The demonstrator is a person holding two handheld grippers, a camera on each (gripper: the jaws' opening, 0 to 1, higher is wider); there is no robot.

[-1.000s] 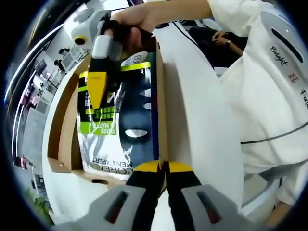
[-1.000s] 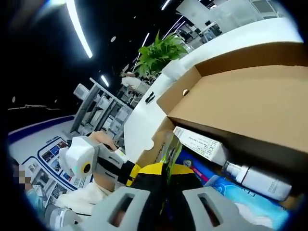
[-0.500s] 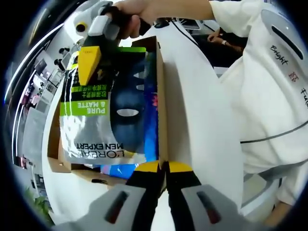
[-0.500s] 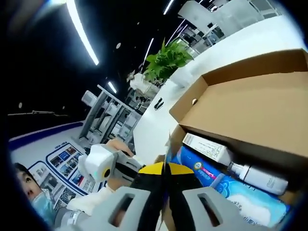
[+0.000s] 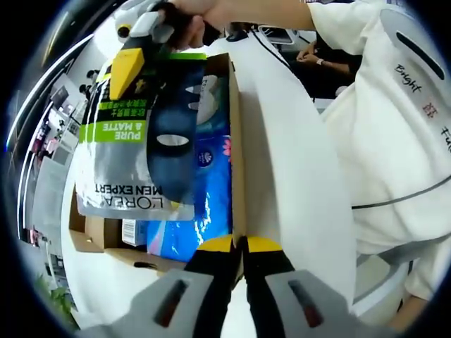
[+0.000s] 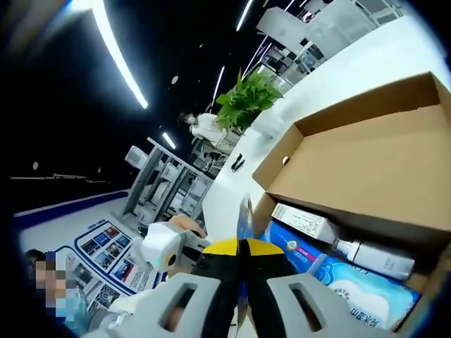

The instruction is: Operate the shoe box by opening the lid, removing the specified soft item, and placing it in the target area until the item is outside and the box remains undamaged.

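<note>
The open cardboard shoe box (image 5: 236,141) lies on a white table (image 5: 296,183). My left gripper (image 5: 239,245) is shut on the near end of its side wall. Above the box my right gripper (image 5: 120,88) is shut on the top corner of a soft silver, green and dark L'Oreal pouch (image 5: 130,162), which hangs clear of the contents. In the right gripper view the pouch (image 6: 244,211) shows edge-on between the shut jaws of my right gripper (image 6: 239,248), with the brown lid (image 6: 366,162) lying open beyond.
A blue soft packet (image 5: 190,211), a white bottle (image 6: 370,259) and a small white carton (image 6: 303,220) lie in the box. A person in white clothing (image 5: 402,141) stands close beside the table. A potted plant (image 6: 246,95) stands at the table's far end.
My right gripper has lifted the pouch up and out of the box, uncovering the blue packet beneath. The left gripper has kept its hold on the box wall.
</note>
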